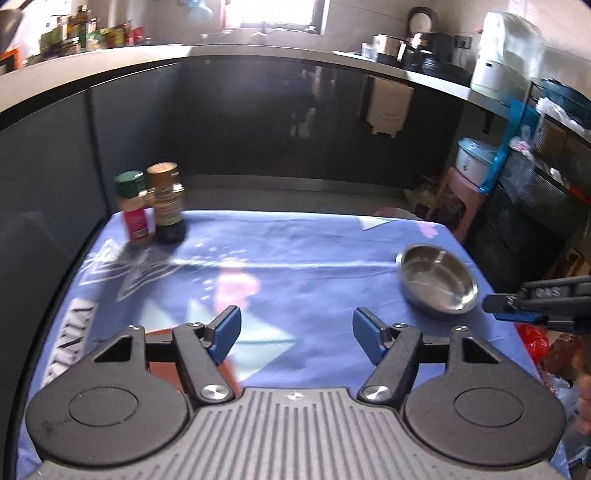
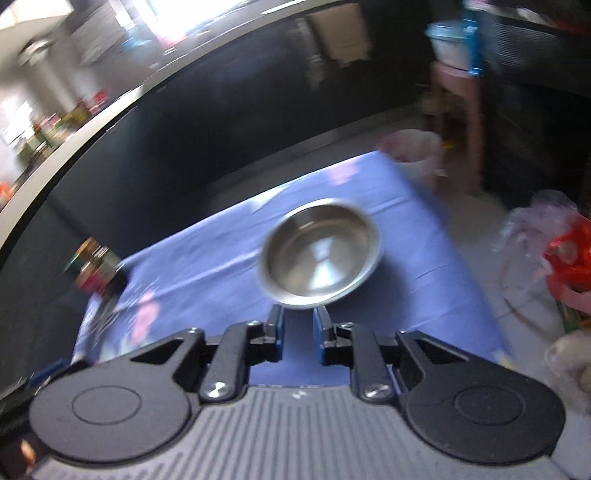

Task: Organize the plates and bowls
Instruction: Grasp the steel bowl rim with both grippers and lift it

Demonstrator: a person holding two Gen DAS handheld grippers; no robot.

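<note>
1. Currently the left tongs (image 1: 297, 334) stand wide with nothing between them, above the blue-clothed surface (image 1: 295, 251).
2. Right tongs (image 2: 298, 325) are narrowly parted, empty, just short of the steel bowl (image 2: 321, 251).
3. Two spice jars (image 1: 151, 203) stand well apart from the bowl.

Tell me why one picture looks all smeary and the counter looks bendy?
Right wrist view: the camera was moving, so the bowl and jars smear. Left wrist view: sharper, though the jars blur slightly. Both views: the fisheye lens bends the counter, and the window glares white.
</note>
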